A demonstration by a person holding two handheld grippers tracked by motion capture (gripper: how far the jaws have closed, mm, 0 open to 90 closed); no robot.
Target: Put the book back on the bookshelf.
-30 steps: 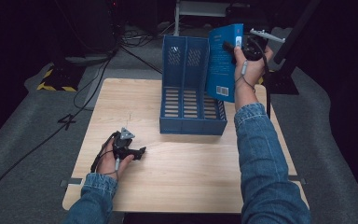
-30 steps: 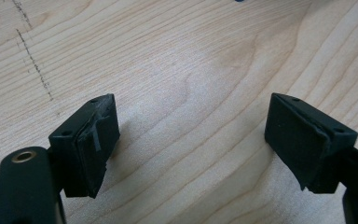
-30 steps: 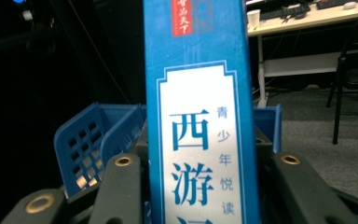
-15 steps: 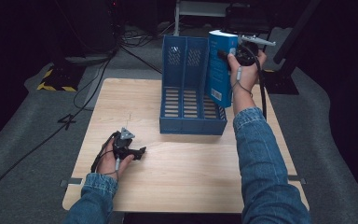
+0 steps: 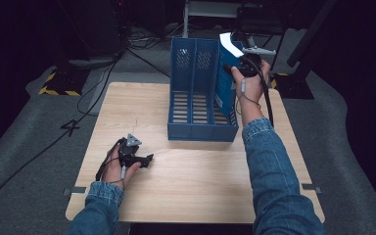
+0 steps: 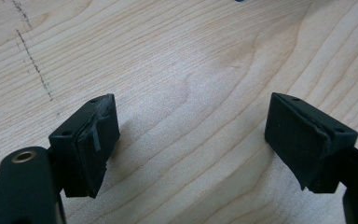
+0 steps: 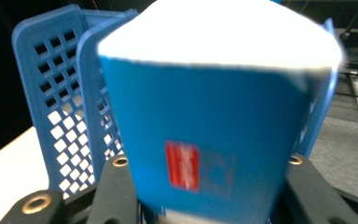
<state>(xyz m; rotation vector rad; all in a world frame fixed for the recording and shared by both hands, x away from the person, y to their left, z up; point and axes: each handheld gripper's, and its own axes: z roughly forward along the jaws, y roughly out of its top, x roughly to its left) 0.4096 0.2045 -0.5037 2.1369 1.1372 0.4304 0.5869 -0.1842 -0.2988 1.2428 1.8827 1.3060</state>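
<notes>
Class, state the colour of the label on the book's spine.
Red, on the blue book; the right gripper view shows it best.

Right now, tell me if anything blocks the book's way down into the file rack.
Nothing visible does. The right gripper holds the book upright, its lower part already inside the rack's rightmost slot, which looks free below. The left gripper rests on the table, well clear.

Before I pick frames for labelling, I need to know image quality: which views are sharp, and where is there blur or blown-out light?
High view: evenly lit table, dark surroundings, book's top edge glaring white. Left gripper view: sharp wood grain, soft shadows under the fingers. Right gripper view: book blurred, its red label unreadable, page edges overexposed; blue file holder somewhat soft.
</notes>
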